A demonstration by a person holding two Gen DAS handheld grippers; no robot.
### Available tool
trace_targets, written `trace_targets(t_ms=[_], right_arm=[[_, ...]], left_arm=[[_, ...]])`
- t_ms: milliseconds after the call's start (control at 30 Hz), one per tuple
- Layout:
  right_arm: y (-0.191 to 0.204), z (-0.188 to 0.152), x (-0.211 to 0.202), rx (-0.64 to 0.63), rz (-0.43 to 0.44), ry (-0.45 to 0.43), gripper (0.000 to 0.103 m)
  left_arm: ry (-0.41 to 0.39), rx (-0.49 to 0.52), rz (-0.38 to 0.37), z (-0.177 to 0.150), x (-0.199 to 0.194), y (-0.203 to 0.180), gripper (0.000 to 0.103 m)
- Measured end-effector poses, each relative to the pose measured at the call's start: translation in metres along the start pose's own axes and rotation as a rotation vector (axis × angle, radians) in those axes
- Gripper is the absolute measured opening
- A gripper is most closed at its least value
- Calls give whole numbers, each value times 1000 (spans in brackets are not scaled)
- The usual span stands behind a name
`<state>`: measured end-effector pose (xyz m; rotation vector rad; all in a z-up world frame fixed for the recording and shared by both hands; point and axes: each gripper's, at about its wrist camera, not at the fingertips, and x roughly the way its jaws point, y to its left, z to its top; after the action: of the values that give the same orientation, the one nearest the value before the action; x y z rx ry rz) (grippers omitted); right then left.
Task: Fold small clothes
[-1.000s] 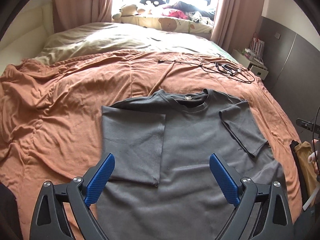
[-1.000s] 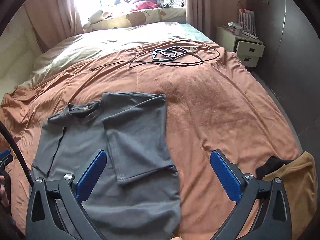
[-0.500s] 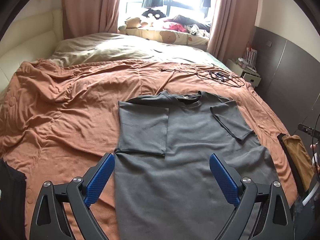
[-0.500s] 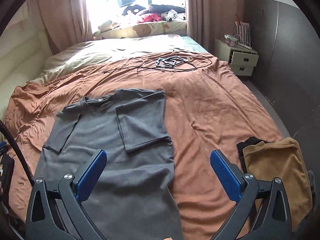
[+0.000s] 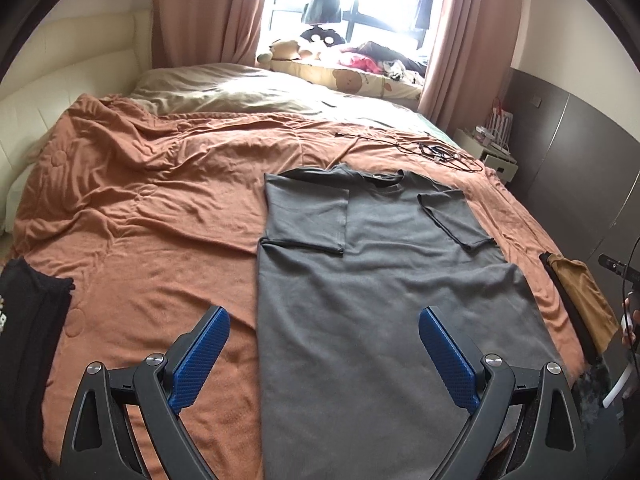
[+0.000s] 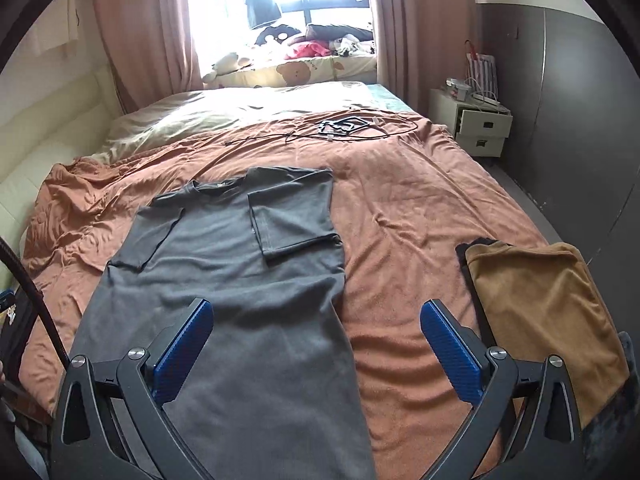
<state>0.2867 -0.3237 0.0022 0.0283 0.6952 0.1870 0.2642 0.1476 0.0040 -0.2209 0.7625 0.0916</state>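
The T-shirt is plain dark grey, the blanket rust orange, the folded cloth mustard brown, the curtains dusty pink.

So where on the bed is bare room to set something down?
Bare orange blanket between the grey T-shirt and black clothes; another strip between the T-shirt and the tan folded garment. Cables crowd the far side.

Your left wrist camera looks from the bed's foot toward the window, above the grey T-shirt. Your right wrist camera faces likewise from further right. Both share the shirt, orange bedspread and cables.
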Motion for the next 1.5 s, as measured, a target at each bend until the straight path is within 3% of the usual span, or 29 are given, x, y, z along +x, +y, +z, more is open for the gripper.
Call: trace_targets(t_ms=[500, 933, 1200, 1500], right_arm=[[-1, -76, -63, 13, -1, -38, 103], [-16, -131, -68, 59, 11, -16, 103], [-41, -159, -53, 134, 9, 34, 96], [-74, -177, -30, 242, 25, 94, 78]], left_arm=[[-48, -27, -1, -71, -67, 21, 96], [4, -99, 17, -120, -65, 54, 96], [53, -174, -6, -146, -45, 73, 82], [139, -264, -72, -165, -5, 79, 61]])
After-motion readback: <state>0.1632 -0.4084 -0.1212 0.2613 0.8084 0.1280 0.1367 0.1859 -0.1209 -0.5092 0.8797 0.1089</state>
